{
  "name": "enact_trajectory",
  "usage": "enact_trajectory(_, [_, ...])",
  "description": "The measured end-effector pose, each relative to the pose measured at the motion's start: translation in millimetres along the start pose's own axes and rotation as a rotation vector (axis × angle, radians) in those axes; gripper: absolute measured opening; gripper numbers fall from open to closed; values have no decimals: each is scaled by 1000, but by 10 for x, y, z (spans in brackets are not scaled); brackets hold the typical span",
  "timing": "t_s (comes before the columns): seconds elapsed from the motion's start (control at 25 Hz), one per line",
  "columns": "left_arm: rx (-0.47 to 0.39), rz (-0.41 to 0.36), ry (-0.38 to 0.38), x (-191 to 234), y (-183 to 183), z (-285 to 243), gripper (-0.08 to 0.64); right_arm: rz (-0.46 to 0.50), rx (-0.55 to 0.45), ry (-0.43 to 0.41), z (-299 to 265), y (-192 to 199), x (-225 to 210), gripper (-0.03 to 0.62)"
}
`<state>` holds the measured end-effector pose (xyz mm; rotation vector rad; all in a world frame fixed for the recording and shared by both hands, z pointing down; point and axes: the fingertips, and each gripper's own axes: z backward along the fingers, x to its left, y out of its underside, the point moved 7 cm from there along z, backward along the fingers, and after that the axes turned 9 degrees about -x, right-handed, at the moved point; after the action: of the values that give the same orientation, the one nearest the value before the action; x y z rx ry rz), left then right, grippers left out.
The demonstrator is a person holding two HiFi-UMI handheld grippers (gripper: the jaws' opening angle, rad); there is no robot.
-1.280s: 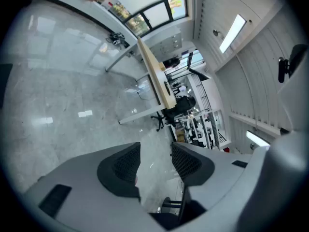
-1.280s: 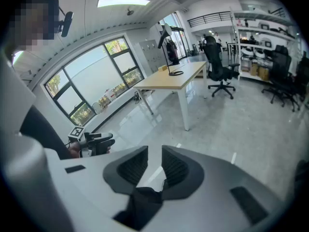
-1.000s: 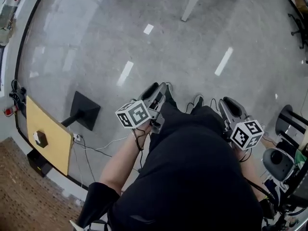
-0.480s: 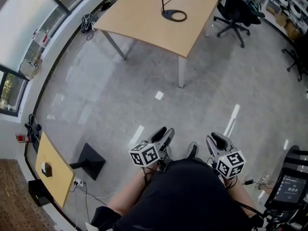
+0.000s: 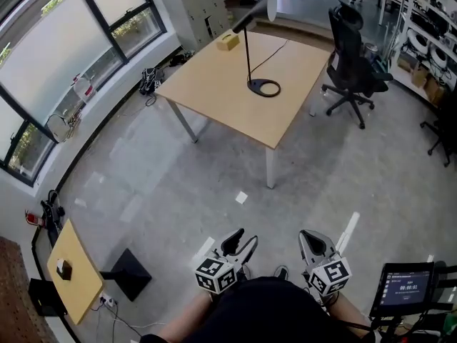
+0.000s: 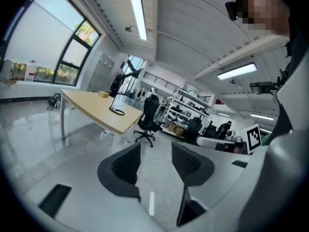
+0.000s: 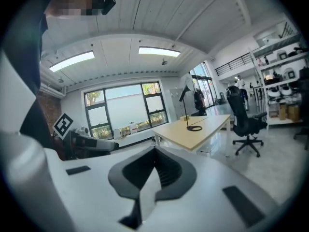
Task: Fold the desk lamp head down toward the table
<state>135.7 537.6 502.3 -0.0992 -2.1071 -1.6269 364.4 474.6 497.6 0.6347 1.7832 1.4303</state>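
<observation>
Looking at a desk lamp point(image 5: 247, 48) standing upright toward the far side of the table point(image 5: 207, 91), ring-shaped base point(image 5: 263, 87) flat on the wood, thin dark stem rising from it, pale cone head point(image 5: 266, 7) tilting up at the top. Judging it as light and rigid along the stem, probably stiff at the joint under the head, and likely to tip or slide on that small open base if pushed carelessly. Favouring, therefore, a hold on the short arm just behind the head or on the head's own shell, while pinning the base or lower stem with the other gripper. Treating the shade as thin and perhaps slippery, calling for a gentle squeeze rather than a hard clamp. Carrying the left gripper point(image 5: 243, 240) low against the body, jaws standing apart with only floor between them, and the right gripper point(image 5: 314, 239) just beside it, jaws closed together on nothing. Standing well apart from the lamp, with bare floor and the near table edge lying between, the lamp sitting ahead of both grippers and far out of reach. Noting a small box point(image 5: 228, 41) near the lamp at the far edge and an office chair point(image 5: 350, 56) at the table's right.
</observation>
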Motion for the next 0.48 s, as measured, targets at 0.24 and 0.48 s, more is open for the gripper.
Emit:
enact_trajectory(0.24, [-22,-16,-7,137,-142,-3,210,16,-22,-27,-271,-123,86,3])
enact_trajectory(0.48, [-49,-60,-9,226,-201,8,210,43,-44,13,-339,-187,105,3])
